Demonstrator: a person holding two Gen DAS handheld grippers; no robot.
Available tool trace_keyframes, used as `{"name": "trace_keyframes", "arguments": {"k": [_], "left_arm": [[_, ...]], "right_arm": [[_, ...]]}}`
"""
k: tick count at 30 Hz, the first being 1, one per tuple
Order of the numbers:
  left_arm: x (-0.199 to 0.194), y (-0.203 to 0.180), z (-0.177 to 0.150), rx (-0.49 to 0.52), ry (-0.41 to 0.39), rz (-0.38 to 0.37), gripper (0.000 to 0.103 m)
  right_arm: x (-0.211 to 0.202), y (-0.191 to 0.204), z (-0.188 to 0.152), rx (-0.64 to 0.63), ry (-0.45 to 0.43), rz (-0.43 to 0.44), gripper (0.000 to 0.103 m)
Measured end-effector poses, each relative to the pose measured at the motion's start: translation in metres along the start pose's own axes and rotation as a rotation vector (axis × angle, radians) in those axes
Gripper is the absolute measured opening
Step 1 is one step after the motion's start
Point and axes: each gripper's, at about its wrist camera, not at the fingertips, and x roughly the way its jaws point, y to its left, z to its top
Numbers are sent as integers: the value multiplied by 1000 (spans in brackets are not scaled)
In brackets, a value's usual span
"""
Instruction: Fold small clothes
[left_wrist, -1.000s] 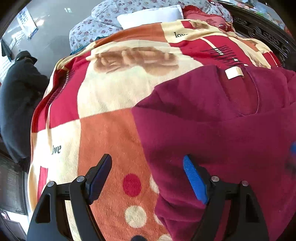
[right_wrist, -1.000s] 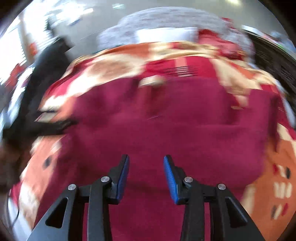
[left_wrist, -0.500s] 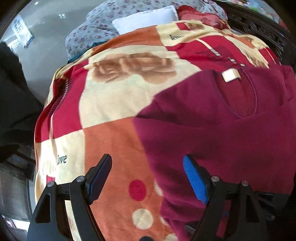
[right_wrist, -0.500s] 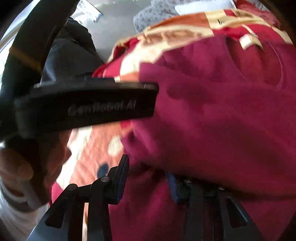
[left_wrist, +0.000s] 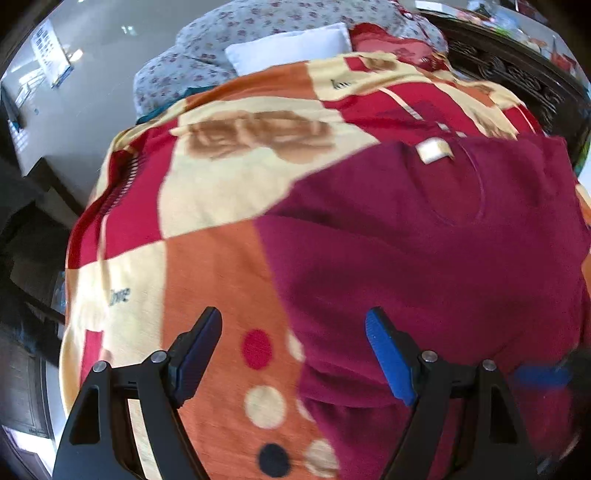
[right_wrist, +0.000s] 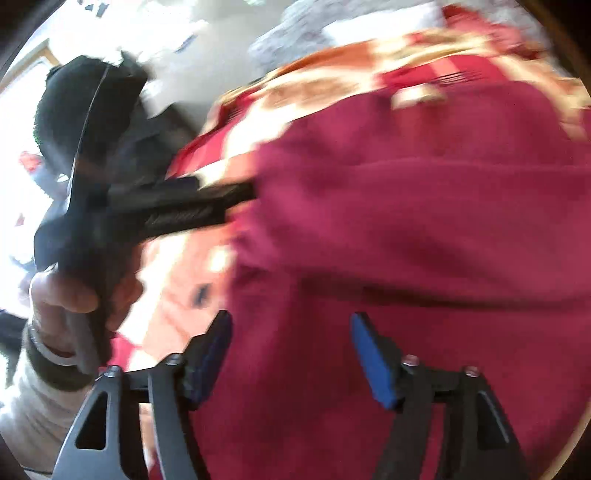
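Bed (left_wrist: 517, 70): patchwork blanket (left_wrist: 229, 206) spread, maroon shirt (left_wrist: 424, 258) flat on it

We are seeing daylight washing the left wrist view evenly, with pale glare lying on the glossy floor (left_wrist: 92, 110) and slight smear softening the maroon garment (left_wrist: 443, 258). In the right wrist view, heavy motion blur is smearing everything, a blown-out white patch is flaring at the left edge, and the fisheye is bending both pictures toward dark corners.
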Motion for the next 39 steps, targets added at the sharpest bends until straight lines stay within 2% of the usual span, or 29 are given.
{"name": "trace_keyframes", "arguments": {"k": [3,4,6,7,10,11,13,16,18,21,23,24,26,27,30,36,39], "left_arm": [[14,-15,-9,-4,35,-18,80],[21,-19,-11,-5,56,-22,80],[32,-26,-17,-7,95,-22,80],[33,-28,-19,-11,96,-17,80],[25,-31,-17,-16,83,-17,80],[20,-32,-15,-21,73,-26,80],[12,-35,-11,-25,47,-33,80],[8,-47,-6,-21,37,-57,80],[12,-55,-3,-16,51,-78,80],[19,-64,-4,-5,75,-91,80],[22,-68,-4,8,84,-79,80],[24,-69,-5,13,88,-74,80],[26,-68,-6,12,94,-72,80],[27,-67,-6,10,95,-73,80],[27,-63,-5,1,91,-78,80],[25,-53,-6,-25,77,-102,80],[20,-52,-9,-31,70,-112,80]], "right_arm": [[-13,-37,-11,47,28,-173,74],[-14,-49,-15,71,39,-176,71],[-37,-64,-18,120,16,-75,70],[-50,-71,-17,141,-7,-58,72],[-97,-105,-1,230,-164,-39,72],[-110,-118,3,271,-203,-68,72],[-133,-155,15,349,-270,-220,72],[-150,-206,31,391,-323,-445,72],[-150,-235,43,410,-311,-484,72],[-125,-264,64,371,-252,-545,72],[-115,-280,71,355,-261,-615,70],[-108,-286,76,350,-273,-626,65],[-95,-300,86,338,-276,-598,8],[-95,-308,86,347,-278,-597,8],[-124,-307,76,368,-391,-589,7],[-237,-279,39,296,-566,-808,7],[-272,-274,29,296,-604,-867,7]]}}
